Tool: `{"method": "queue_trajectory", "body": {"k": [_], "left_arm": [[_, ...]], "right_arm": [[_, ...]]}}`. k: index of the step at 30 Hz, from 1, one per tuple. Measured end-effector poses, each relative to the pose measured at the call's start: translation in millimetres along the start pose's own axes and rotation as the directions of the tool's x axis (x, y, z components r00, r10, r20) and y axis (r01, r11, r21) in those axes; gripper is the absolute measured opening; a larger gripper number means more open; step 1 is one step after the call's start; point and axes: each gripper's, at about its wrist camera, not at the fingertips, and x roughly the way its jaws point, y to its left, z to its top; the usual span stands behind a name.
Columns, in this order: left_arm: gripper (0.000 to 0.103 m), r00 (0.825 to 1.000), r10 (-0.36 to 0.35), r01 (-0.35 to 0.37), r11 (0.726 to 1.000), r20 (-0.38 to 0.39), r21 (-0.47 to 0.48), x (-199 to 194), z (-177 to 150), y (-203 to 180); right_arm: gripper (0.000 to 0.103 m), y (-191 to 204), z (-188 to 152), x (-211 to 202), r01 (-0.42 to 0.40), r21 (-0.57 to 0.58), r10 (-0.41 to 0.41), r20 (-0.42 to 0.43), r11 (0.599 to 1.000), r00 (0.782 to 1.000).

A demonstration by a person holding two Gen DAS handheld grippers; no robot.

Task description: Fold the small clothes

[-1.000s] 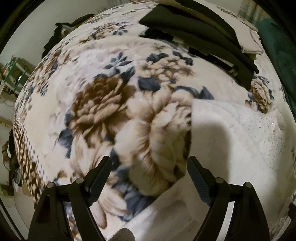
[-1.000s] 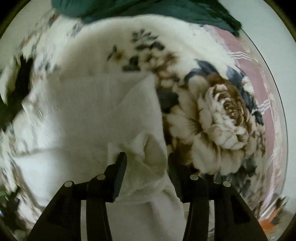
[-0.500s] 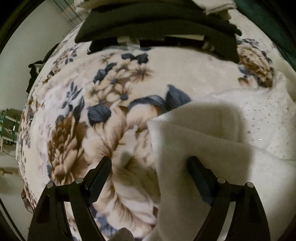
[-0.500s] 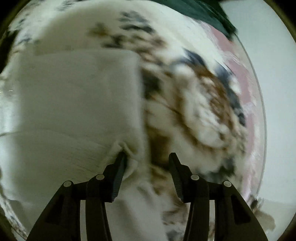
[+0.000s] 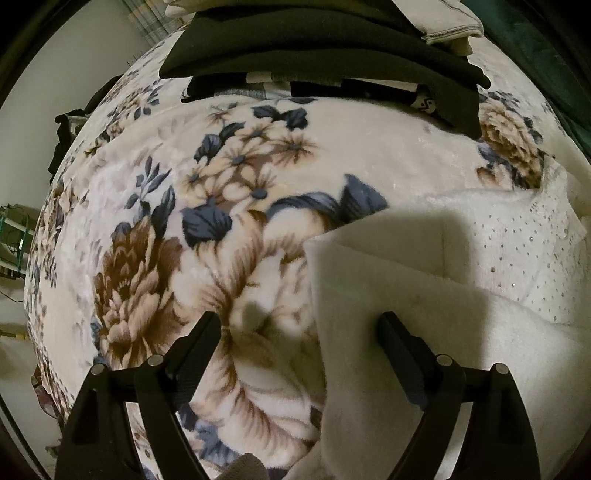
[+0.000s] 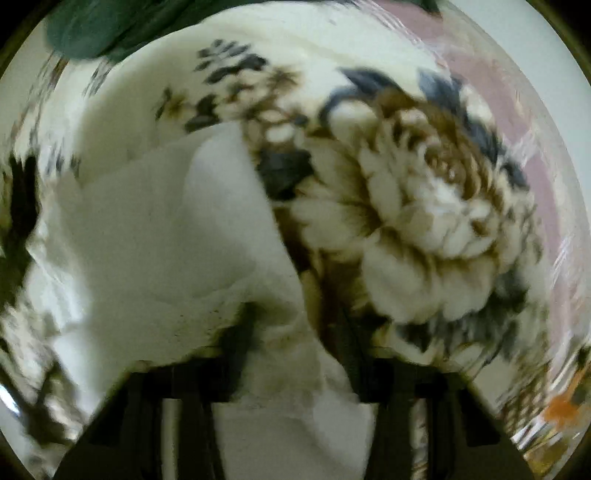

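Observation:
A small white fleecy garment (image 5: 424, 295) lies on a floral blanket (image 5: 221, 177), partly folded, with a studded layer (image 5: 524, 251) at its far right. My left gripper (image 5: 299, 332) is open above the garment's left edge, one finger over the blanket and one over the cloth. In the blurred right wrist view the same white garment (image 6: 166, 229) lies left of a big brown flower (image 6: 424, 206). My right gripper (image 6: 295, 332) has white cloth bunched between its jaws; the blur hides whether they pinch it.
A stack of folded dark clothes (image 5: 314, 48) with pale pieces on top sits at the far edge of the blanket. A dark green cloth (image 6: 110, 26) lies beyond the garment. The blanket's left edge drops off to the room (image 5: 22, 236).
The left gripper stayed open and drew back a little from the dark stack. The right gripper swung fast over the garment's right edge, and white cloth now sits between its jaws.

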Motion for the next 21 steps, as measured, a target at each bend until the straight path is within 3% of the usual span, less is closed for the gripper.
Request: {"method": "queue_trajectory", "body": {"k": [1, 4, 7, 10, 13, 16, 18, 19, 20, 21], "left_arm": [[0.088, 1.000, 0.000, 0.000, 1.000, 0.002, -0.001, 0, 0, 0], [0.088, 1.000, 0.004, -0.004, 1.000, 0.004, -0.005, 0, -1, 0], [0.088, 1.000, -0.009, 0.009, 1.000, 0.000, -0.020, 3, -1, 2], [0.088, 1.000, -0.020, 0.020, 0.999, -0.001, -0.033, 5, 0, 5], [0.088, 0.999, -0.033, 0.033, 0.999, -0.002, -0.038, 5, 0, 6], [0.088, 0.999, -0.046, 0.046, 0.998, 0.000, -0.034, 7, 0, 9], [0.088, 0.999, -0.054, 0.054, 0.998, 0.000, -0.030, 7, 0, 10], [0.088, 0.998, -0.060, 0.060, 0.998, -0.002, -0.031, 6, 1, 12], [0.088, 0.998, -0.066, 0.066, 0.997, -0.001, -0.034, 5, 1, 15], [0.088, 0.998, -0.069, 0.069, 0.997, 0.002, -0.037, 3, 2, 18]], "right_arm": [[0.003, 10, -4, -6, 0.054, -0.053, -0.052, 0.038, 0.997, 0.998], [0.002, 34, -18, -44, 0.137, -0.158, -0.099, 0.230, 0.978, 0.968], [0.002, 44, -23, -67, 0.157, -0.196, -0.086, 0.330, 0.968, 0.940], [0.002, 45, -15, -72, 0.172, -0.210, -0.083, 0.377, 0.963, 0.923], [0.002, 37, -1, -51, 0.182, -0.202, -0.107, 0.336, 0.962, 0.936], [0.002, 26, 12, -15, 0.128, -0.187, -0.092, 0.190, 0.974, 0.977], [0.008, 17, 15, 1, 0.060, -0.151, -0.046, 0.096, 0.987, 0.994], [0.017, 13, 15, 1, 0.028, -0.126, -0.018, 0.080, 0.992, 0.997], [0.035, 10, 14, -1, 0.010, -0.110, -0.001, 0.082, 0.994, 0.997], [0.044, 6, 12, -7, -0.025, -0.087, 0.033, 0.096, 0.996, 0.995]]}}
